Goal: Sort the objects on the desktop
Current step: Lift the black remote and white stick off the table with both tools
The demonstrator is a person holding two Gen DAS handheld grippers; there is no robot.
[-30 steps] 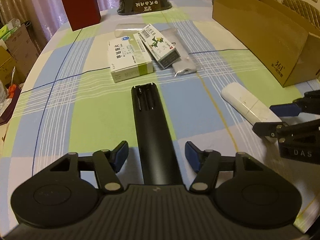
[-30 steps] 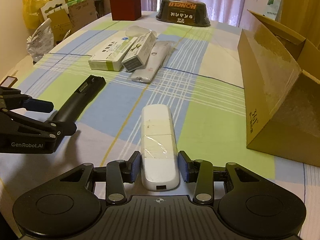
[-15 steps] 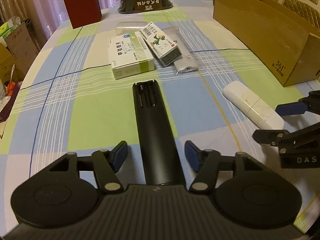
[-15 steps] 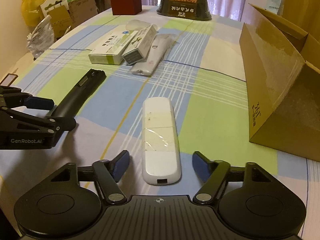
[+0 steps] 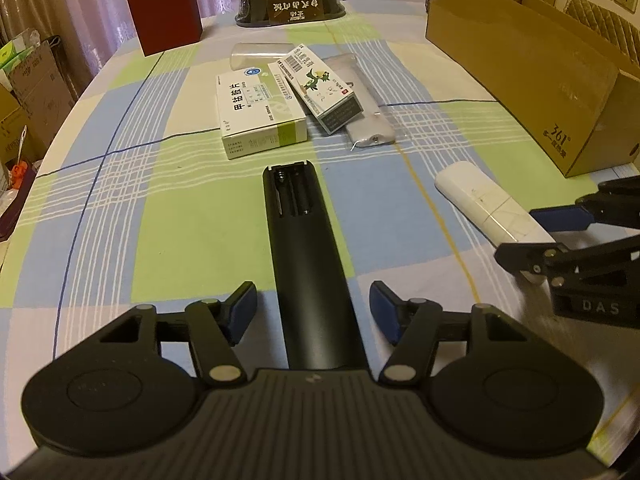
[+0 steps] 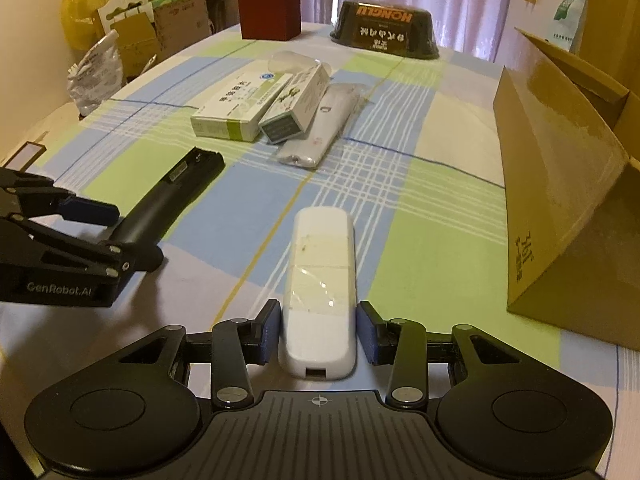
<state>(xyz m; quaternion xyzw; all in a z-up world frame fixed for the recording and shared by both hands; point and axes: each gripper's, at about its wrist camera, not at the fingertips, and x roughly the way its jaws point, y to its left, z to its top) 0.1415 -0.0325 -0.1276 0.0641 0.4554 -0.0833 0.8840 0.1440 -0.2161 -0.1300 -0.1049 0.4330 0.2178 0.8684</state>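
Black remote (image 5: pixel 310 256) lengthwise between spread fingers (image 5: pixel 242 308) of left gripper (image 5: pixel 314 312), untouched; white remote (image 5: pixel 490 204) toward desk's (image 5: pixel 180 216) right edge.

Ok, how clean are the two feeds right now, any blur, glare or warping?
Left wrist view: warm, dim light; fisheye bows the table edges; the right gripper smears with motion blur at its lower edge; the black remote is sharp. Right wrist view: same bowing; glare on the cardboard box wall and on the tape across the white remote; far clutter is soft.
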